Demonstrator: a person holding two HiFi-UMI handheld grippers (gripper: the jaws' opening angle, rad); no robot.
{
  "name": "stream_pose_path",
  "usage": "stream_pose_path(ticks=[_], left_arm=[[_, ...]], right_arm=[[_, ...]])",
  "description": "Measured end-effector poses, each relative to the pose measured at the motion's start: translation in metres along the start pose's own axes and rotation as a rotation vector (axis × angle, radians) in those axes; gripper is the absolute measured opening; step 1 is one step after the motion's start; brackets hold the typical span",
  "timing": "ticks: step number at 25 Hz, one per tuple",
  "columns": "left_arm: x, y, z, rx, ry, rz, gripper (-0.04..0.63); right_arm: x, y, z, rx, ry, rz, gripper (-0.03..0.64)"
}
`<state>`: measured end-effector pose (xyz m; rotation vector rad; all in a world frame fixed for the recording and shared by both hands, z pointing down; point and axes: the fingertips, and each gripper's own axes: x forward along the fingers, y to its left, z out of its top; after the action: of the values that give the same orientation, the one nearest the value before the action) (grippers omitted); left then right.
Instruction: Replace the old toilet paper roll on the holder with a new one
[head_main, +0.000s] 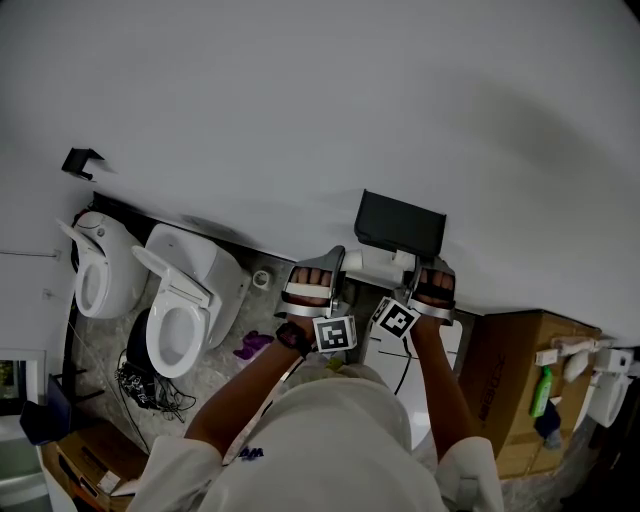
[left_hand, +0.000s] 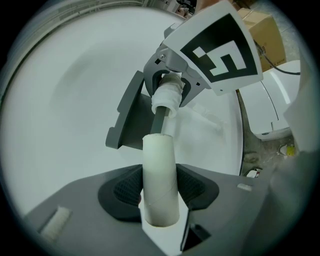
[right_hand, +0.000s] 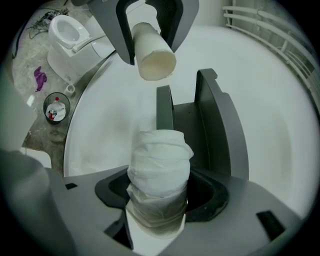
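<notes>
Fingers (left_hand: 122, 191) of the left gripper (left_hand: 161, 192) are pinching a bare cardboard tube (left_hand: 160, 165) around its middle. They are spread only to its width, and the tube's far end is sticking out beyond the fingertips. Fingers of the right gripper (right_hand: 159, 195) are clamping a nearly spent toilet paper roll (right_hand: 160, 160), with its last loose tissue bunched around the core, so they are standing wider apart. The two grippers are facing each other tip to tip. A dark bar (right_hand: 164, 107) is showing between the two loads, just ahead of the right fingertips; whether it is threading them I cannot tell. The grey wall holder (right_hand: 220, 135) is sitting just beyond and beside the right fingers.

Trouble is most likely coming from the grips. The thin tube would probably be crushing under a hard squeeze. The loose tissue is giving the right fingers a soft, sliding surface, so either piece could be slipping out and dropping to the floor (head_main: 230, 330). Pulling the hands apart out of line could also be jamming the bar.
</notes>
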<state>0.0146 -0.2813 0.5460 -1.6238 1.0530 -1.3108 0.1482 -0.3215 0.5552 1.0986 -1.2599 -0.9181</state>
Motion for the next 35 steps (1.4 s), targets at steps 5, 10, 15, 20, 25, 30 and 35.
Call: stream_pose_path(ticks=[5,10,15,20,25,30,35], left_arm=[[-0.002,-0.001,-0.010,-0.011,0.016,-0.001,0.196],[-0.004,0.001,-0.021,-0.032,0.036,0.004,0.196],[-0.010,0.002,-0.040,-0.227,0.056,-0.026,0.198],[-0.013,-0.004,-0.070,-0.507,0.067,-0.097,0.198],[-0.027,0.005,-0.078,-0.660,0.045,-0.064,0.198],[-0.029,0.014,-0.075,-0.704,0.008,-0.039,0.198],[-0.038,0.027,-0.062,-0.901,-0.085,-0.036,0.199]], right_arm=[[0.001,0.000,0.014,-0.002,-0.018,-0.004,0.292],[-0.002,0.004,0.027,-0.014,-0.038,0.014,0.292],[-0.003,0.003,0.047,-0.039,-0.040,-0.024,0.291],[-0.004,0.004,0.075,-0.018,-0.082,-0.022,0.291],[-0.006,0.010,0.083,0.001,-0.093,0.013,0.290],[-0.005,0.009,0.085,0.001,-0.094,-0.004,0.290],[-0.006,0.007,0.084,0.009,-0.094,-0.016,0.290]])
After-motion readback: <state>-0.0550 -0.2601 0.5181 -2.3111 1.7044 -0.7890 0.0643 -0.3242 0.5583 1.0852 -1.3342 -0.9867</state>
